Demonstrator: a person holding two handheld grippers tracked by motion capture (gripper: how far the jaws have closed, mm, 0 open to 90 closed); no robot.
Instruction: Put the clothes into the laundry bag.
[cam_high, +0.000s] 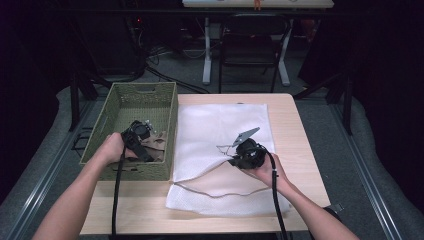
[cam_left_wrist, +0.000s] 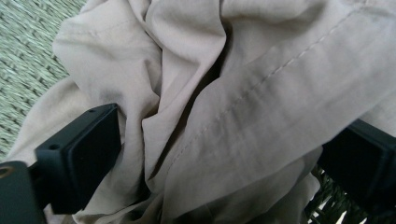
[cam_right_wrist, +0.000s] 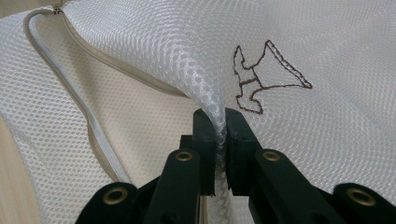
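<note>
Right gripper (cam_right_wrist: 220, 135) is clamped on the white mesh bag's (cam_right_wrist: 327, 140) top layer, lifting its zipper mouth open on the table (cam_high: 290, 115). Farther off, left gripper (cam_left_wrist: 219, 154) straddles the beige garment (cam_left_wrist: 261, 93), unclenched, inside the green basket (cam_high: 167, 95), ready to grab it.

No readable text, labels, brands or nos. anywhere. Only sign: a small brown stitched outline figure (cam_right_wrist: 261, 79) on the white mesh bag (cam_right_wrist: 327, 130), no letters in it.

left gripper (cam_high: 141, 134) fingers spread wide; right gripper (cam_high: 243, 152) fingers clamped.
</note>
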